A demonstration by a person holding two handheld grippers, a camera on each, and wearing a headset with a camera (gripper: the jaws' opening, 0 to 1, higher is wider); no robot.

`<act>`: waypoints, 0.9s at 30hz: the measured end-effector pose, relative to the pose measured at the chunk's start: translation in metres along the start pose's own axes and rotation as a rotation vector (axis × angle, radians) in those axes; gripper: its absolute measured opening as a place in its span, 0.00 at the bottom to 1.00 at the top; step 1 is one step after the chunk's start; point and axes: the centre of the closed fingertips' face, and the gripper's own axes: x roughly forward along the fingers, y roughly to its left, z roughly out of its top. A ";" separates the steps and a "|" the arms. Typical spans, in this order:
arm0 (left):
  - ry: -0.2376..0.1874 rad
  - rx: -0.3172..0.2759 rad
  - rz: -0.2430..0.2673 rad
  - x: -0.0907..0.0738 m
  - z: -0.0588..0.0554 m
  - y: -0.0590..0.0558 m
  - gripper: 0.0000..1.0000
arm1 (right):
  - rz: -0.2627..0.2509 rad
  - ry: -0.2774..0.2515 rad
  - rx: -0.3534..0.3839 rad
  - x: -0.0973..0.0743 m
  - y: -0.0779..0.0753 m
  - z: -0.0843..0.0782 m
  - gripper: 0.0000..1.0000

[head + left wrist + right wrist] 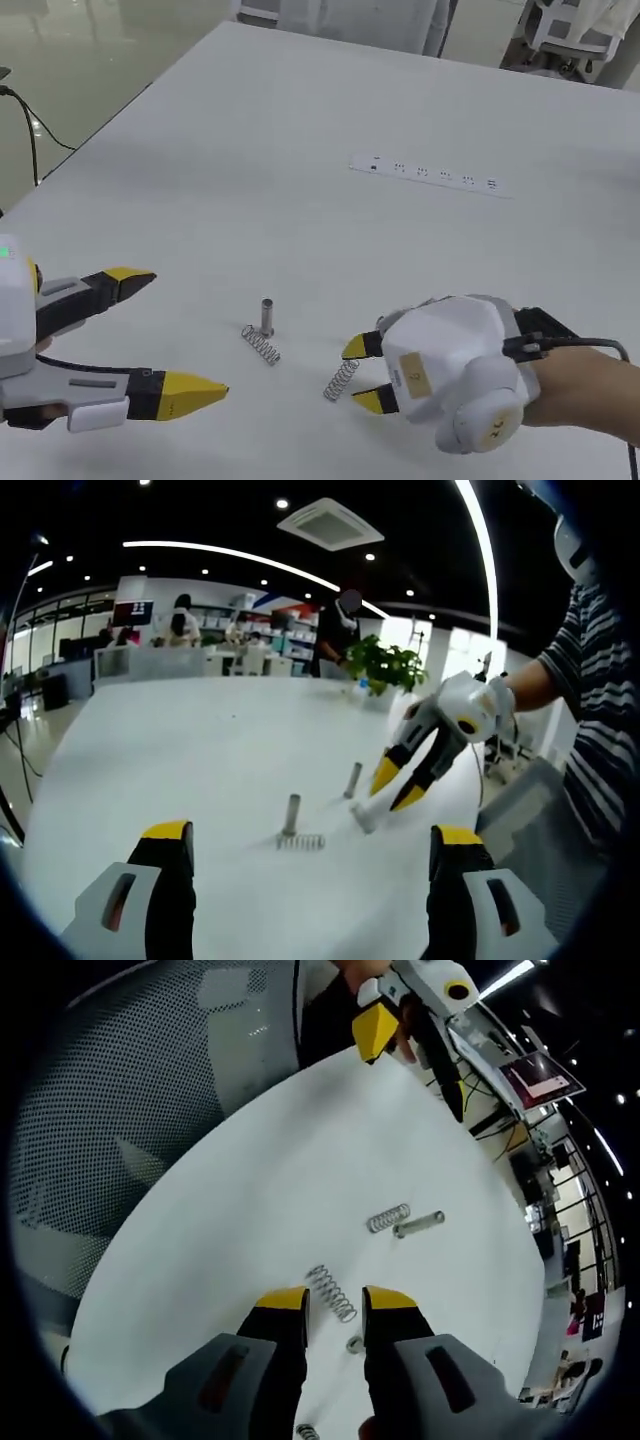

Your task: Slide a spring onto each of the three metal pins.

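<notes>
One metal pin (267, 315) stands upright on the white table (300, 150), with a spring (260, 343) lying flat at its foot. A second spring (341, 380) lies just at the tips of my right gripper (360, 373). In the right gripper view this spring (331, 1292) reaches in between the narrowly parted jaws of that gripper (335, 1302), untouched. Further out lie the first spring (387, 1218) and pin (420, 1224). My left gripper (168, 333) hovers wide open left of the pin. Its own view shows the pin (291, 815), the spring (300, 841) and another pin (352, 779) beyond.
A white power strip (430, 175) lies further back on the table. Chairs stand past the far edge, and a mesh chair (130, 1110) is beside the table. A cable (30, 130) runs on the floor at the left. People stand in the background (335, 630).
</notes>
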 end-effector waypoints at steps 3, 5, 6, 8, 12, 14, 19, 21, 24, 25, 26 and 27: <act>-0.002 -0.002 0.001 -0.001 0.000 0.000 0.95 | 0.019 0.024 -0.044 0.008 0.002 -0.003 0.19; 0.000 -0.002 0.000 -0.002 -0.001 0.000 0.95 | 0.036 0.046 -0.067 0.013 0.003 -0.007 0.19; 0.000 -0.002 0.001 -0.002 -0.001 0.000 0.95 | 0.043 0.055 -0.091 0.016 0.004 -0.009 0.19; -0.001 -0.004 0.002 -0.003 -0.001 0.000 0.95 | 0.057 0.072 -0.102 0.019 0.006 -0.013 0.18; -0.001 -0.004 0.002 -0.004 -0.001 0.000 0.95 | 0.067 0.088 -0.134 0.025 0.006 -0.015 0.17; -0.001 -0.005 0.004 -0.005 -0.002 0.001 0.95 | 0.070 0.094 -0.139 0.029 0.004 -0.016 0.17; -0.002 -0.005 0.004 -0.006 -0.002 0.001 0.95 | 0.097 0.099 -0.118 0.033 0.004 -0.018 0.14; -0.003 -0.006 0.005 -0.007 -0.002 0.001 0.95 | 0.102 0.100 -0.116 0.033 0.004 -0.018 0.12; -0.001 -0.007 0.006 -0.007 -0.003 0.001 0.95 | 0.107 0.099 -0.107 0.032 0.004 -0.018 0.10; -0.001 -0.007 0.006 -0.007 -0.003 0.001 0.95 | 0.107 0.098 -0.104 0.032 0.004 -0.018 0.10; -0.002 -0.009 0.007 -0.007 -0.003 0.001 0.95 | 0.109 0.096 -0.100 0.033 0.004 -0.019 0.10; -0.001 -0.010 0.007 -0.007 -0.004 0.001 0.95 | 0.112 0.094 -0.098 0.033 0.003 -0.019 0.10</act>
